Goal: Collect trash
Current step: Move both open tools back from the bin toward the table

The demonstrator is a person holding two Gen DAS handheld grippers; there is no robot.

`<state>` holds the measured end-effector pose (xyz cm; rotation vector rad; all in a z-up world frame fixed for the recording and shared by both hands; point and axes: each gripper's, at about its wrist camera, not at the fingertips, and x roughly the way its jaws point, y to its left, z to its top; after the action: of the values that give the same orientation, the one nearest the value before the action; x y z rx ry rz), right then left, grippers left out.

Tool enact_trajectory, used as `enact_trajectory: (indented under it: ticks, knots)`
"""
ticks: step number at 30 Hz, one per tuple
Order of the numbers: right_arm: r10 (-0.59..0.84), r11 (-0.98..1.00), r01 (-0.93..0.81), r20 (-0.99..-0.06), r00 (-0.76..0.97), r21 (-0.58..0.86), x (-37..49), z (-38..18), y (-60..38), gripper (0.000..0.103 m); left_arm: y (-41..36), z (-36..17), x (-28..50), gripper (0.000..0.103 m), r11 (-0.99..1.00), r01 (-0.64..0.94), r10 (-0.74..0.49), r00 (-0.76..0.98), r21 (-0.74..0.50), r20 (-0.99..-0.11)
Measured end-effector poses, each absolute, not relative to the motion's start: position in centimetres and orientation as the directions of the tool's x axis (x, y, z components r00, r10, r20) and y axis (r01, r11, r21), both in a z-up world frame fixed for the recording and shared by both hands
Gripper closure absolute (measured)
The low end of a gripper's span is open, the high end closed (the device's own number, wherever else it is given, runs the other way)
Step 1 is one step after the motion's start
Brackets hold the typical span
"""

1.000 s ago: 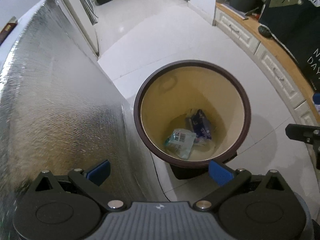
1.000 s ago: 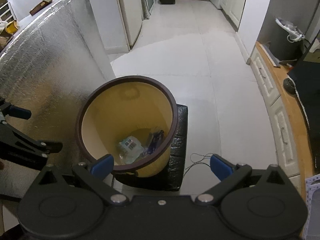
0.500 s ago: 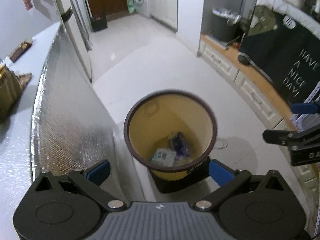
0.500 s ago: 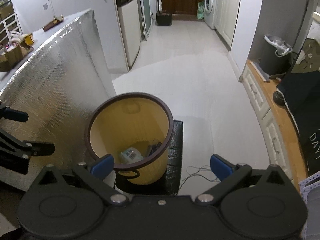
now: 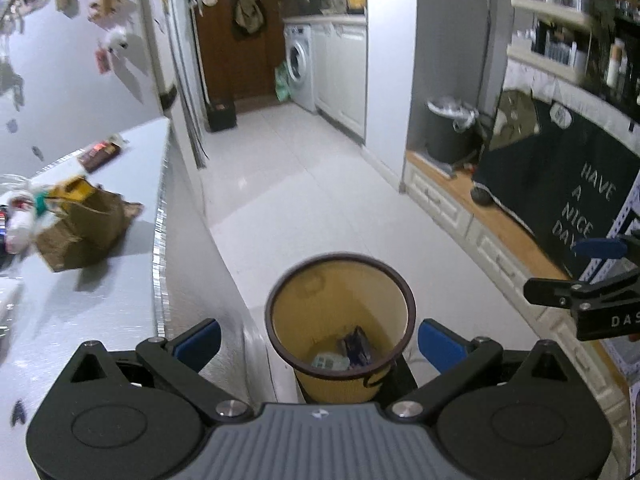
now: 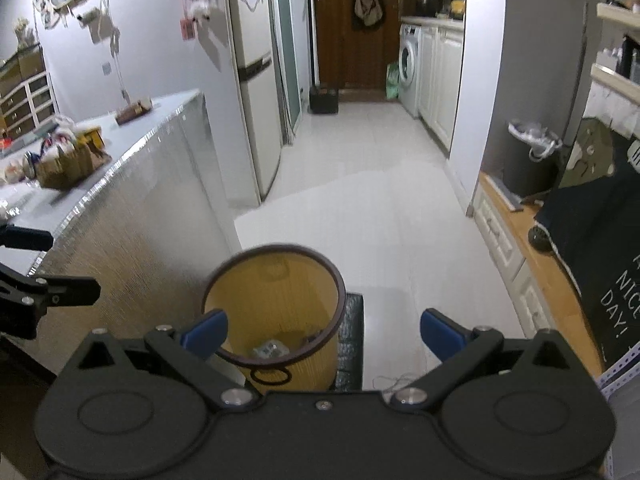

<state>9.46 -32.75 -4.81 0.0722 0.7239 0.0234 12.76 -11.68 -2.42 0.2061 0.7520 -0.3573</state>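
1. Down at the bottom middle of both views sits the yellow bin [image 5: 340,320], but it's way smaller than a second ago. Both grippers have lifted up and back from right over its mouth, so the desk [image 5: 80,280] top now shows at the left.
2. Left gripper [image 5: 318,340] and right gripper [image 6: 324,330] both have their fingers spread wide, nothing between them. My guess is a drop just got finished and the next piece gets fetched now.
3. Trash inside the bin: a pale wrapper [image 5: 329,361] and a dark blue packet [image 5: 357,347] on the bottom.
4. More stuff waits on the desk, like a crumpled brown paper bag [image 5: 86,222] at left centre.
5. Hard to tell: the desk clutter is motion-blurred and cut off at the left edge, so I can't say what's trash. The right view hides most of the bin floor behind its rim.
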Motion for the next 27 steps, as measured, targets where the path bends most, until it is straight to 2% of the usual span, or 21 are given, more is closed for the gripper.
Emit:
enact_trajectory:
  ticks: [11, 20, 27]
  knots:
    - [0.057, 0.998, -0.03, -0.537, 0.842, 0.059, 5.6, -0.4, -30.9, 0.0, -7.6, 2.2, 8.3, 0.0, 0.967, 0.25, -0.18, 0.812, 0.053, -0.555]
    - [0.132, 0.991, -0.12, -0.45, 0.883, 0.055, 5.0, 1.8, -26.9, 0.0, -2.1, 4.2, 5.7, 0.0, 0.992, 0.122, -0.088, 0.863, 0.035, -0.497]
    - [0.208, 0.977, -0.205, -0.422, 0.882, 0.053, 7.0, 2.2, -23.1, 0.0, 3.1, 3.7, 6.1, 0.0, 1.0, -0.004, 0.002, 0.865, -0.003, -0.502]
